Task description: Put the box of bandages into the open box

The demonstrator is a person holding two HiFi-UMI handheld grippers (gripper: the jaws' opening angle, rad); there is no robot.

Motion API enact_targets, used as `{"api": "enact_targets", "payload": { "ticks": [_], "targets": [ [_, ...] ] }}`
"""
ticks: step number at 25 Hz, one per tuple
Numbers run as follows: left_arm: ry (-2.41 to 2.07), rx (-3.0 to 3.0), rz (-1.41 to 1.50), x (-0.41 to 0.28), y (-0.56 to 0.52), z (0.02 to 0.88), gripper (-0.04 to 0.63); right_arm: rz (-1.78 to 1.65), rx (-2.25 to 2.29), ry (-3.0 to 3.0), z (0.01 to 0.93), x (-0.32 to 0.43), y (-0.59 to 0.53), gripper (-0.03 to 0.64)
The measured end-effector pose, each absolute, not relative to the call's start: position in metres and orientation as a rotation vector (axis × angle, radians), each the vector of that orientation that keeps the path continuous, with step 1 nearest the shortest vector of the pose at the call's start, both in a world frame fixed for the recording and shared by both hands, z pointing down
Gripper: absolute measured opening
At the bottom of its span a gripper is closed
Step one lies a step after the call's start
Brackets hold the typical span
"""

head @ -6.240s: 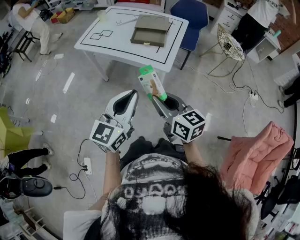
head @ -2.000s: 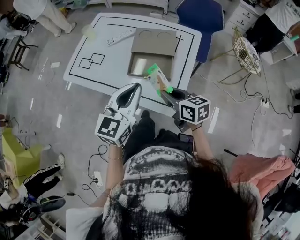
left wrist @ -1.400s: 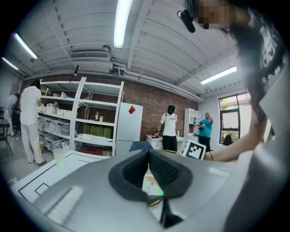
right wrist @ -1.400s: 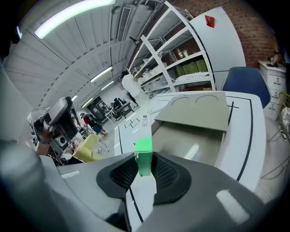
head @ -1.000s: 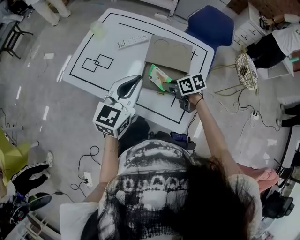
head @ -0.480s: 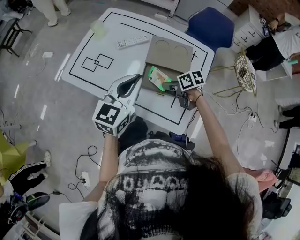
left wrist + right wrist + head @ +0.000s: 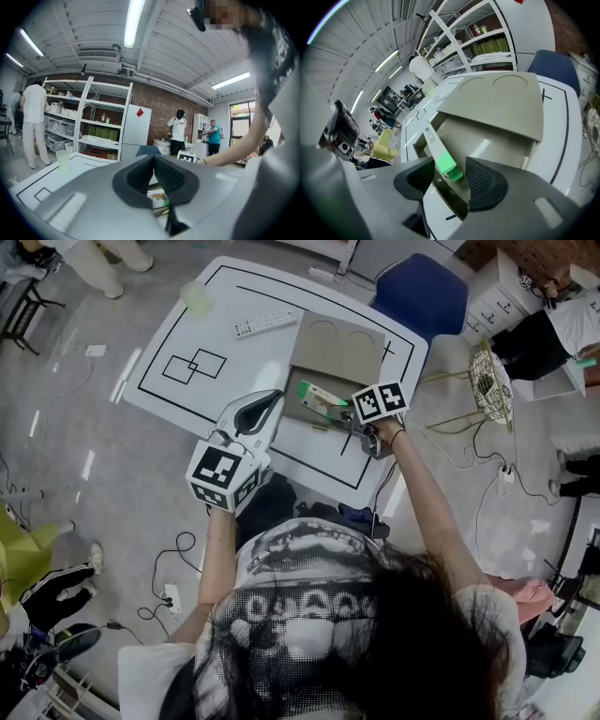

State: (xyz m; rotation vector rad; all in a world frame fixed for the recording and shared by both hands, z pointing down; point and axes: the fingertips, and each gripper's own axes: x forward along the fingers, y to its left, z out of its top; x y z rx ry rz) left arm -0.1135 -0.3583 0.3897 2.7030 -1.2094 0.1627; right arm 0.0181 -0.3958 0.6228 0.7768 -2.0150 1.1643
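Observation:
A white and green box of bandages (image 7: 438, 152) lies tilted in the tray of the open tan box (image 7: 487, 140), its green end down near the front wall. My right gripper (image 7: 449, 169) straddles that end; its jaws are opening and gaps show on both sides of the bandage box. In the head view the bandage box (image 7: 321, 397) sits in the open box (image 7: 339, 343) on the white table (image 7: 234, 362), with the right gripper (image 7: 341, 412) just behind it. My left gripper (image 7: 272, 397) hovers at the table's near edge, shut and empty (image 7: 153, 159).
A remote control (image 7: 265, 323) and a pale green cup (image 7: 196, 298) stand on the table's far side. A blue chair (image 7: 420, 292) is behind the table, a wire basket (image 7: 489, 371) to its right. People stand by shelves in the background.
The right gripper's jaws have spread apart and let go of the bandage box, which has dropped lower and flatter into the open box. The left gripper has stayed in place.

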Motion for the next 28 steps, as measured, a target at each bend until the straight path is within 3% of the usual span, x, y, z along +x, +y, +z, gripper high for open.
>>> {"api": "enact_targets", "payload": {
  "ticks": [21,28],
  "targets": [
    [-1.182,2.715,0.193,-0.098,-0.353,0.392,0.000,1.078,0.933,-2.129,0.588,0.040,-0.411,0.219],
    [-1.180,2.690,0.186,-0.090,-0.346,0.393,0.000,1.000,0.948,-2.305,0.544,0.032,-0.401,0.192]
  ]
}}
